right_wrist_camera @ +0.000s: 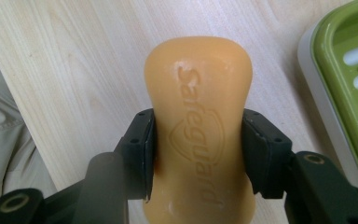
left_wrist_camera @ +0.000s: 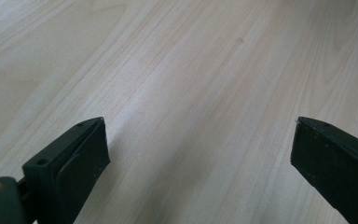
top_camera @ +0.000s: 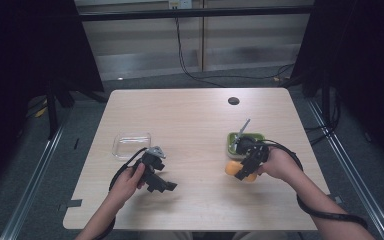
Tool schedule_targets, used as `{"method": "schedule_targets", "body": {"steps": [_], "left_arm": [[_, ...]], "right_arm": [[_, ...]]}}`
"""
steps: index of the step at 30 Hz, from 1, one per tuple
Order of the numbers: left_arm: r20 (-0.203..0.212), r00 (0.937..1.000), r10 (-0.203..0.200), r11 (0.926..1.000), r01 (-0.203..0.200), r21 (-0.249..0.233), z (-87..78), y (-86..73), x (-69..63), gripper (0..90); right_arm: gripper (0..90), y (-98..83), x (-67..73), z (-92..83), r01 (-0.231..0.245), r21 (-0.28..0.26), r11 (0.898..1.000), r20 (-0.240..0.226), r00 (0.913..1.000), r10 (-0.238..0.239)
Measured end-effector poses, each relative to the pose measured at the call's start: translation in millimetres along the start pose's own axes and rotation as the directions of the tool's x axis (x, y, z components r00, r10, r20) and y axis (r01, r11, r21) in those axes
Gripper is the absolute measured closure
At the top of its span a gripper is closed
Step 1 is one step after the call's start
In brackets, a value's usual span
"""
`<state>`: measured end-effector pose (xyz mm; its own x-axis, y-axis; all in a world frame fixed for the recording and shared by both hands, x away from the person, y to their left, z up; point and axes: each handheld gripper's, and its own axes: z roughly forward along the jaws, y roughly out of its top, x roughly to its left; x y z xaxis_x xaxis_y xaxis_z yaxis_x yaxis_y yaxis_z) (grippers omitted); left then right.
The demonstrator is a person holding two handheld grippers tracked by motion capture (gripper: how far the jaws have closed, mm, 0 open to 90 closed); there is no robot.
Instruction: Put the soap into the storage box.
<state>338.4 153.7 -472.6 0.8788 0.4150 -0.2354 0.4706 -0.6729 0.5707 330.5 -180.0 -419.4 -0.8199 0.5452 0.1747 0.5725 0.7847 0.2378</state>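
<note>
An orange bar of soap [right_wrist_camera: 199, 126] stamped with a brand name sits between the jaws of my right gripper [right_wrist_camera: 198, 149], which is shut on its narrow waist. In the high view the soap [top_camera: 232, 168] is low over the table, just in front of a green soap dish [top_camera: 251, 138], with the right gripper [top_camera: 247, 169] above it. My left gripper [top_camera: 166, 186] rests near the table's front left, and its jaws [left_wrist_camera: 200, 149] stand wide open over bare wood with nothing between them.
A clear plastic lid or tray [top_camera: 131, 144] lies left of centre, behind the left gripper. A grey plate [top_camera: 243, 131] on the right gripper sticks up over the green dish. A dark round hole [top_camera: 233, 101] marks the far side of the table [top_camera: 190, 125].
</note>
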Motion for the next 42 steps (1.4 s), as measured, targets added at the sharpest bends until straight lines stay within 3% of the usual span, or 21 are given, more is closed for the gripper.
{"method": "schedule_targets", "body": {"steps": [14, 15, 29, 42], "left_arm": [[-0.003, 1.0, -0.006, 0.9999, 0.006, 0.011, 1.3, -0.7, 0.5, 4.1], [-0.001, 1.0, -0.005, 0.9999, 0.005, 0.01, 1.6, -0.6, 0.4, 4.0], [0.0, 1.0, 0.001, 0.9999, -0.001, 0.016, 3.3, -0.5, 0.0, 4.1], [-0.001, 1.0, 0.008, 0.9997, -0.008, 0.022, 2.3, -0.2, 0.9, 4.1]], "right_arm": [[50.0, -0.4, -4.8, -11.0, 0.01, -0.001, 1.0, 0.008, 0.9999, -0.01], [50.0, -0.3, -4.1, -11.9, -0.008, 0.003, 1.0, 0.012, 0.9999, 0.008], [50.0, 3.3, -10.8, -23.4, 0.012, -0.021, 1.0, 0.011, 0.9999, -0.012], [50.0, 4.8, -20.9, -27.8, -0.017, -0.03, 0.999, 0.014, 0.9998, 0.017]]}}
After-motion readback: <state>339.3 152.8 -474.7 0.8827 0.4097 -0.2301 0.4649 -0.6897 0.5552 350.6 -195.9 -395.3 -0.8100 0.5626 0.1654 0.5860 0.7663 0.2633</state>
